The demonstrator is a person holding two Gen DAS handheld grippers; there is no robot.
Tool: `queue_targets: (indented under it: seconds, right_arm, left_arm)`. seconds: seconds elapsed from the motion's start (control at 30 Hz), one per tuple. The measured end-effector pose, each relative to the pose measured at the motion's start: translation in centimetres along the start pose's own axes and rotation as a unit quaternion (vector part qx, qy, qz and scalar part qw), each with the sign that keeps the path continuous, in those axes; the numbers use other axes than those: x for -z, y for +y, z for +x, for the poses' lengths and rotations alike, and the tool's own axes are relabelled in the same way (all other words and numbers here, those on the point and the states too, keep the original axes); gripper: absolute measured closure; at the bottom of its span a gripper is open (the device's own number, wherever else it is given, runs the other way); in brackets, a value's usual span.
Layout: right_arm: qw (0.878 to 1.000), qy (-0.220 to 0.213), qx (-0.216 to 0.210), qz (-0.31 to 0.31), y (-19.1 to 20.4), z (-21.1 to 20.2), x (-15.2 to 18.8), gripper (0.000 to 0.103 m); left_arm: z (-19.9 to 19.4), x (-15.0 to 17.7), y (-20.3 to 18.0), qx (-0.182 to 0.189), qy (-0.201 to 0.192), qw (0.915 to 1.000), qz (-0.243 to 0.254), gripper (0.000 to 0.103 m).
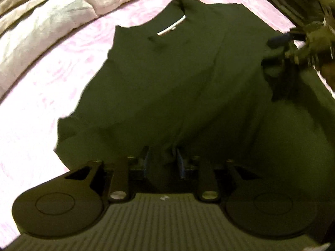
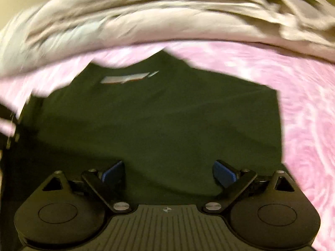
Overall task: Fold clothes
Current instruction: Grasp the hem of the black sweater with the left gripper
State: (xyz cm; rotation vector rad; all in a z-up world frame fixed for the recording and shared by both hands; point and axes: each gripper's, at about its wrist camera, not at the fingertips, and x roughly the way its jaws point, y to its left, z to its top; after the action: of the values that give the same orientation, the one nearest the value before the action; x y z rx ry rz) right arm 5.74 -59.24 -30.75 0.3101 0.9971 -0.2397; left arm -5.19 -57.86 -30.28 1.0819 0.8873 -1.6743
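My left gripper (image 1: 162, 159) pinched the dark shirt (image 1: 167, 73) | my right gripper (image 2: 168, 172) was wide open above it | pink sheet (image 1: 41, 96) lay under.

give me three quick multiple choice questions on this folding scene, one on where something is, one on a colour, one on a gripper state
1. Where does the dark shirt lie?
A. on the pink bedsheet
B. on a wooden floor
C. in a basket

2. What colour are the pads of the right gripper?
A. red
B. blue
C. yellow

3. How does the left gripper stand?
A. wide open above the sheet
B. out of view
C. closed on shirt fabric

Answers:
1 A, pink sheet shows all round the shirt.
2 B, both pads on the spread fingers are blue.
3 C, its fingers sit close together with dark cloth bunched between them.
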Motion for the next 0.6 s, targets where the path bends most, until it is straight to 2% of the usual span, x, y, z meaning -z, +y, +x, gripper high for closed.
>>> queue_targets:
  seconds: [0.07,0.13,0.27,0.37,0.43,0.53,0.6]
  right_arm:
    - [0.999,0.006,-0.005,0.038,-1.7,0.9,-0.8,0.008]
    - [0.997,0.019,-0.027,0.068,-3.4,2.6,-1.8,0.006]
    - [0.993,-0.048,-0.016,0.102,-4.8,1.7,-4.2,0.006]
    - [0.988,-0.079,-0.008,0.131,-5.8,-0.4,-3.9,0.006]
    - [0.988,-0.08,-0.002,0.129,-6.1,-1.8,-2.2,0.006]
    - [0.99,-0.06,0.006,0.13,-6.5,-3.4,0.8,0.006]
    - [0.99,-0.051,0.012,0.132,-6.8,-4.7,2.8,0.006]
  left_arm:
    - [-0.3,-0.1,0.2,-0.009,-0.007,0.9999,-0.012,0.084]
    - [-0.7,-0.1,0.1,-0.018,-0.012,0.9996,-0.018,0.084]
    - [-2.2,0.3,-0.5,-0.039,-0.035,0.9985,-0.018,0.084]
    - [-3.2,0.9,-1.6,-0.041,-0.049,0.9979,-0.012,0.085]
    - [-3.5,1.6,-2.6,-0.034,-0.047,0.9983,-0.003,0.084]
    - [-1.7,2.8,-4.2,-0.04,0.0,0.9989,0.023,0.084]
    - [-1.5,3.4,-4.9,-0.053,0.008,0.9981,0.03,0.084]
